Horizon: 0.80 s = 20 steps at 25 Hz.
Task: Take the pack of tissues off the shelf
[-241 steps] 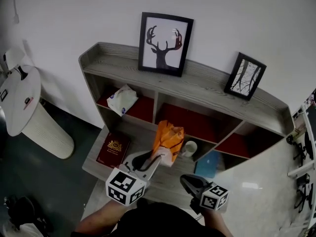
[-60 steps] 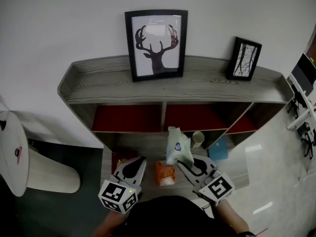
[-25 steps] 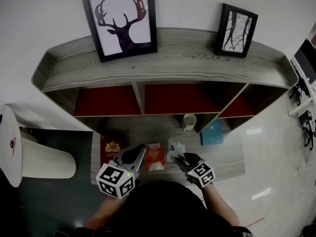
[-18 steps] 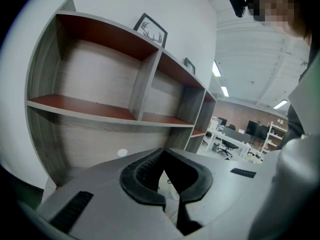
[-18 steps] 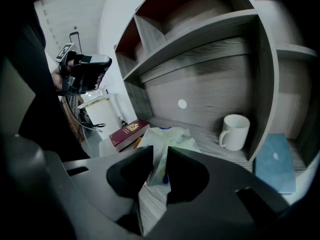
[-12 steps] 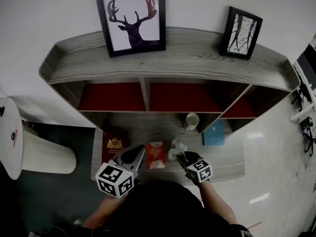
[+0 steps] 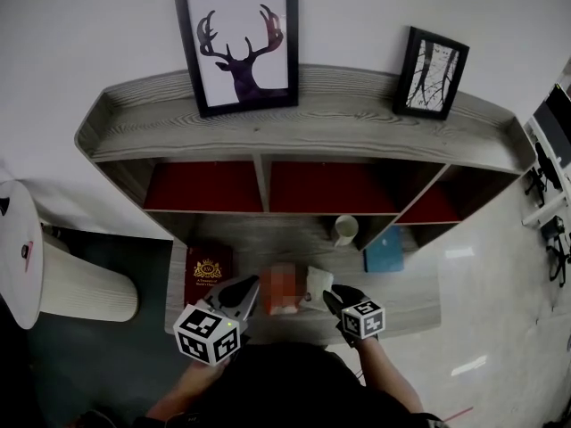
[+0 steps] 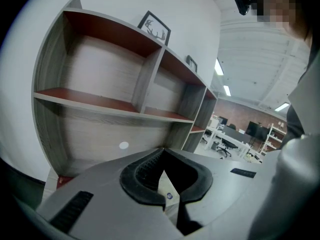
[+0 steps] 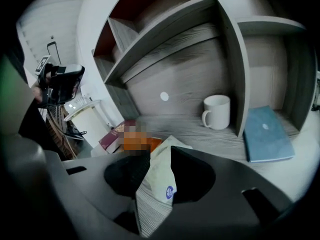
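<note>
The pack of tissues [image 7: 317, 284], white with a small blue logo, lies on the bottom board of the grey shelf unit [image 7: 303, 119], beside an orange packet [image 7: 281, 294]. My right gripper [image 7: 328, 296] reaches it from the front. In the right gripper view the pack [image 9: 162, 184] fills the gap between the jaws of the right gripper [image 9: 156, 170], which are opening while their pads still touch it. My left gripper [image 7: 248, 285] hovers left of the orange packet. In its own view the left gripper [image 8: 164, 181] is shut, with nothing gripped.
A dark red book [image 7: 208, 267] lies at the left of the bottom board. A white mug [image 7: 344, 230] and a blue book [image 7: 384, 250] sit further back on the right. Two framed pictures [image 7: 239, 45] stand on top. A white round table [image 7: 22, 239] is at far left.
The right gripper has brought the pack down from upright in the air to lying on the bottom board and drawn back toward the front edge. The left gripper has barely moved.
</note>
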Motion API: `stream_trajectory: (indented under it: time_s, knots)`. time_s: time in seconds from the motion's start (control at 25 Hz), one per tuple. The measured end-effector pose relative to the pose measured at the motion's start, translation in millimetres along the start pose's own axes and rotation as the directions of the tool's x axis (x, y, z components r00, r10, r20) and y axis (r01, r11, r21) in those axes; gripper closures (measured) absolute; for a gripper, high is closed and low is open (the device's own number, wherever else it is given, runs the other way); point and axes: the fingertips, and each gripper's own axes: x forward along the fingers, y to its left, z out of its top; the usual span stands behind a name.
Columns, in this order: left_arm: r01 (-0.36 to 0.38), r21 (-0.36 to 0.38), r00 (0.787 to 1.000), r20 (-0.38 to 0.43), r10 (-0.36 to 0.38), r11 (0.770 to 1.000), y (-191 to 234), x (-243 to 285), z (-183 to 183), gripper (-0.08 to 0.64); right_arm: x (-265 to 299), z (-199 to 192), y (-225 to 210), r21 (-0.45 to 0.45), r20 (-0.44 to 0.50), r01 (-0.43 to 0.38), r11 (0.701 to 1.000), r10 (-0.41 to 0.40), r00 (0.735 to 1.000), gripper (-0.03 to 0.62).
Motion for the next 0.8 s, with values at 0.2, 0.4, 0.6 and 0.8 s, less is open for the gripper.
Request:
stream_trajectory:
  time_s: [0.2,0.4,0.6,0.8]
  knots:
    - [-0.010,-0.015,1.000,0.017,0.011,1.000,10,-4,4,0.548,-24,51,5,0.014,0.108,-0.012,1.000,0.011,0.994,0.488]
    - [-0.023,-0.003,0.998,0.051,0.023,1.000,21,-10,20,0.548,-55,120,42,-0.109,0.236,-0.050,0.993,0.074,0.969,0.488]
    - [-0.008,0.043,0.995,0.100,0.004,0.999,19,-18,47,0.548,-87,181,91,-0.221,0.309,-0.147,0.964,0.212,0.927,0.488]
    - [0.010,0.127,0.987,0.159,-0.031,0.992,12,-29,80,0.548,-103,234,121,-0.232,0.353,-0.162,0.959,0.238,0.905,0.508]
